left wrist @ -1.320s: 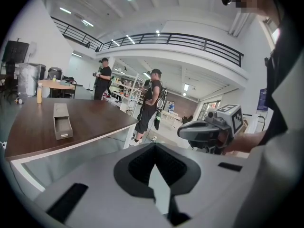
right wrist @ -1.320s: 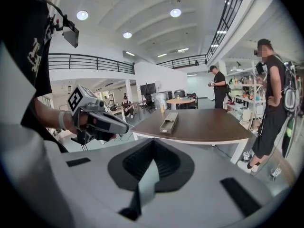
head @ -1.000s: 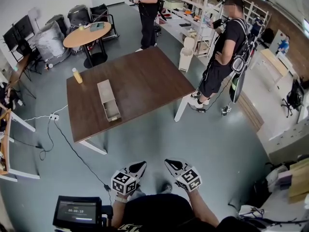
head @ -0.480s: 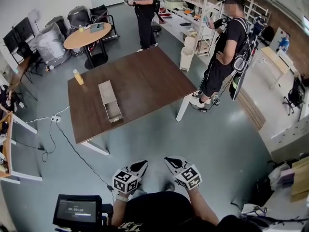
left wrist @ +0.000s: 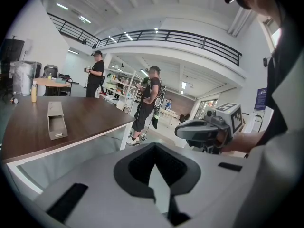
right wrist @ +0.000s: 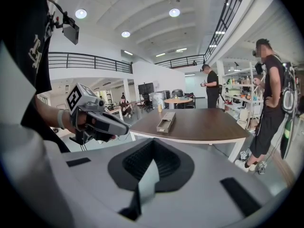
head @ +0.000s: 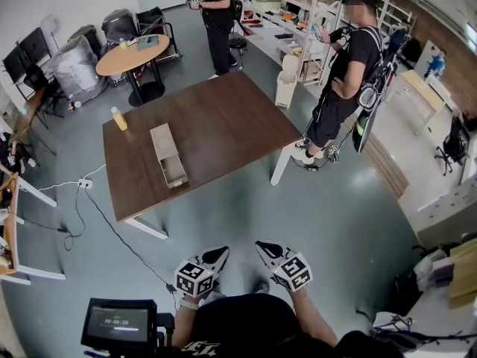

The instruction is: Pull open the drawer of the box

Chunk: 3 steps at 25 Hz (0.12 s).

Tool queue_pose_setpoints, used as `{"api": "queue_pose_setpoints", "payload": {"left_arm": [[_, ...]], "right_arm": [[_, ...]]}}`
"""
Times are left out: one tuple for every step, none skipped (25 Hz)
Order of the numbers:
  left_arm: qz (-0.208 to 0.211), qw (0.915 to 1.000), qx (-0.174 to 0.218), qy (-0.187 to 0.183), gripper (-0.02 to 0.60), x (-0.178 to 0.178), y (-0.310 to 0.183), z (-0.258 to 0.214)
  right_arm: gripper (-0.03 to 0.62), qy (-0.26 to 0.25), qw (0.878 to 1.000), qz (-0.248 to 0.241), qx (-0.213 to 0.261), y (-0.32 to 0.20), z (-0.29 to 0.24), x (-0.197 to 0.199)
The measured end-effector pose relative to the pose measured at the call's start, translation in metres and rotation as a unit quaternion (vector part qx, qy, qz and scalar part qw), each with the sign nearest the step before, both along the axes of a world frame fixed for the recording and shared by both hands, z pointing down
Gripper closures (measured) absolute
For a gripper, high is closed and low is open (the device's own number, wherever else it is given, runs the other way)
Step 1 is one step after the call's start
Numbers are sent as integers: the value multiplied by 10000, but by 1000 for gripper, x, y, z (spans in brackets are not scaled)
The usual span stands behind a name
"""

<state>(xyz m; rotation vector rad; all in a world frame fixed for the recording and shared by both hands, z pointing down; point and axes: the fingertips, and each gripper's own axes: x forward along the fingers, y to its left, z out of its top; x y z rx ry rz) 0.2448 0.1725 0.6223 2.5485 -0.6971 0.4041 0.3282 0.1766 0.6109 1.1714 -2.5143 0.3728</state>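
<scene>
The left gripper [head: 213, 258] and right gripper [head: 266, 251], angular grey plastic shells with marker cubes, each have their jaws pressed together on nothing. Well ahead of both, a long grey metal box [head: 168, 155] lies flat on the smooth dark-brown rectangular wooden table [head: 231, 121].

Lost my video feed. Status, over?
Left gripper and right gripper shut, empty, far from table. Box there, drawer looks open. Nothing in between.
</scene>
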Motion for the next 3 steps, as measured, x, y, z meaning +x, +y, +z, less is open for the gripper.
{"api": "queue_pose_setpoints", "payload": {"left_arm": [[-3,10000,1,1,575,-1,0,0],[-7,10000,-1,4,575,-1,-1,-1],[-11,10000,-4,8,575,-2,-1,-1]], "right_arm": [[606,1,10000,-4,-1,0,0,-1],[606,5,10000,-8,-3,-1,-1,-1],[606,9,10000,-12,-7,-1,-1,-2]]}}
